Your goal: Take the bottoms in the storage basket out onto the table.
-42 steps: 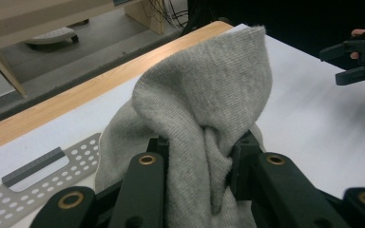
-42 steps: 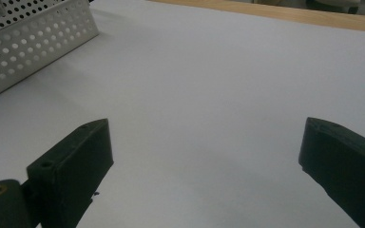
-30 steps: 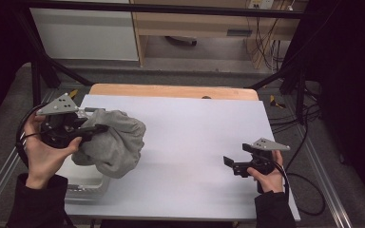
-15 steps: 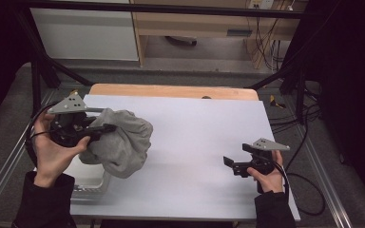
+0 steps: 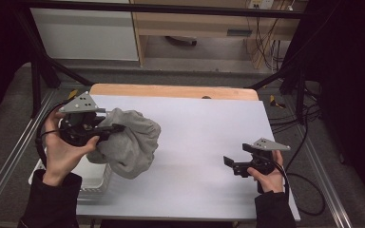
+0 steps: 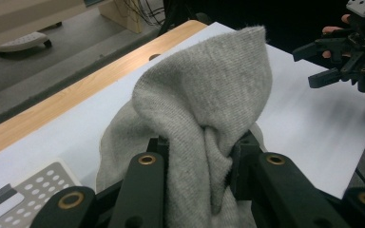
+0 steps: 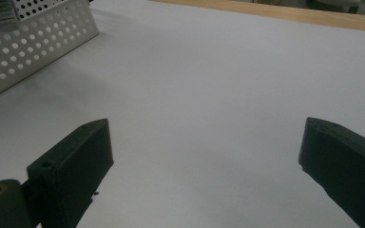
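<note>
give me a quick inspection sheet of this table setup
surface: white tabletop with a wooden strip along its far edge, mostly bare
job's things: grey cloth bunched and lifted above the table's left side; white perforated basket at the near left edge
clutter: nothing seen
grippers: left gripper shut on the cloth, a fold pinched between its jaws; right gripper open, jaws wide apart with nothing between them, low over the table's right side
cables: a black cable trails from the right gripper off the table's right edge; more cables on the floor at the far right
surroundings: metal frame rails, a white cabinet and a wooden shelf unit behind the table
</note>
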The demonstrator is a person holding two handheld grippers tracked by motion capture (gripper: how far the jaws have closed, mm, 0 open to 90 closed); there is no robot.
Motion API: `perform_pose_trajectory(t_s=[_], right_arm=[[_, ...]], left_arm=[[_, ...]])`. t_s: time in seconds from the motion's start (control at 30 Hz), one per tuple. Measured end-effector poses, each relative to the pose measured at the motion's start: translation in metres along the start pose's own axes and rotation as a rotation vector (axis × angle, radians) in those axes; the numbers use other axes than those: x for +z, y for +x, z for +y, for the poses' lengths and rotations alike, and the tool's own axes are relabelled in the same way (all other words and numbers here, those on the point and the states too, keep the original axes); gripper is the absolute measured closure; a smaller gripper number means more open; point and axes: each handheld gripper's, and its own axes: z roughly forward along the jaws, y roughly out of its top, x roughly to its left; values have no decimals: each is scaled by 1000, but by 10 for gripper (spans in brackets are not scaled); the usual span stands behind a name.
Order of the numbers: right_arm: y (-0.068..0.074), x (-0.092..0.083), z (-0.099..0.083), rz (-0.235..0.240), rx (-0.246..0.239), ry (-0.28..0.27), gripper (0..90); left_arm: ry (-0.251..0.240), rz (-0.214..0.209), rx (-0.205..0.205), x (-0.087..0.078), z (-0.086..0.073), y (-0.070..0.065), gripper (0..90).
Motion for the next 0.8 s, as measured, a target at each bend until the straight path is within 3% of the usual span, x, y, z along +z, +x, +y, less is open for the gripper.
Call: perform_pose_trajectory(t_s=[0.8], right_arm=[[0,0,0,0,0,5,42]], left_arm=[[2,-31,24,18,11,-13,722]])
